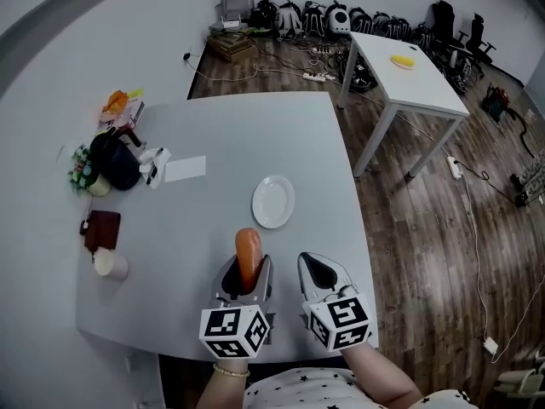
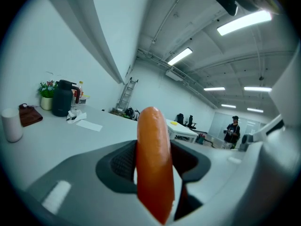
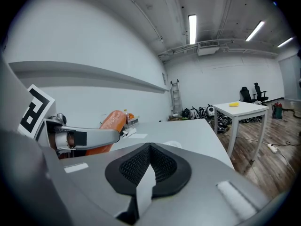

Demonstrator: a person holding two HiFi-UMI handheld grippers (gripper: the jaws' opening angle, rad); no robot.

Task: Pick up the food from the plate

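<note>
I'm pinching the sausage low down in the left hand-held gripper; it's probably soft and slippery. The right hand-held gripper is sitting pressed together, empty.

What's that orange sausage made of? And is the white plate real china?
The sausage looks like smooth plastic or rubber, probably a toy: one even orange colour, a soft sheen, no wrinkles. The plate is plain white and smooth, so ceramic or hard plastic; from this far I can't tell which.

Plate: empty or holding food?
Empty. The plate is bare; the sausage is clamped between the fingers of the left gripper.
</note>
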